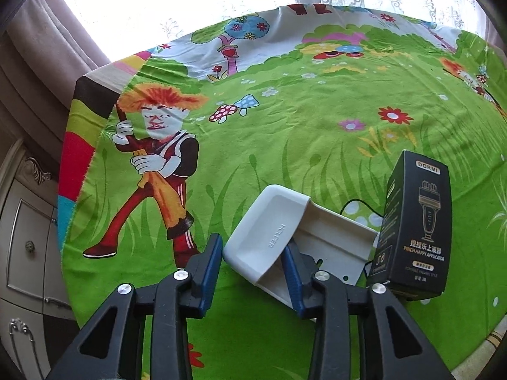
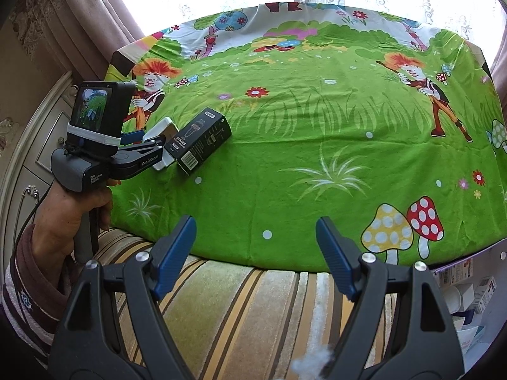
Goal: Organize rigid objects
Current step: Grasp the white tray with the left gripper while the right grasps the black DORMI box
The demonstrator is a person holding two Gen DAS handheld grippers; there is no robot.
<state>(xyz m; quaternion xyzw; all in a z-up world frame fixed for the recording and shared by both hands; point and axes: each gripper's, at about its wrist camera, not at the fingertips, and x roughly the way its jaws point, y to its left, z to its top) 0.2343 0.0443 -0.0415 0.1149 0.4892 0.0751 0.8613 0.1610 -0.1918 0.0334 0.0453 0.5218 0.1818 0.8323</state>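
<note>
1. Left gripper point(image 1: 252, 259): the jaws are being held around the white holder point(image 1: 269, 237). The left pad appears to be touching its edge; the right pad is partly hidden behind it, so firm clamping cannot be told.
2. Holder: it is lying between the fingers, just ahead of the left gripper, tilted on the cloth point(image 1: 301, 120). It is judged to be light, stiff moulded plastic, smooth and likely slippery; the thick rounded end is being offered as the better hold, across its width.
3. Black box point(image 1: 415, 228): it is standing just right of the left gripper, touching or nearly touching the holder. It is judged to be light cardboard, rigid but crushable, best taken across its narrow sides.
4. Right gripper point(image 2: 255, 247): the jaws are being held wide apart with nothing between them, near the table edge, well apart from both items.
5. Views: the holder's lettering and the pad contact are being shown only in the left view; the person's hand point(image 2: 73, 209), the striped seat point(image 2: 237, 310) and the box's barcode end are being shown only in the right view.
</note>
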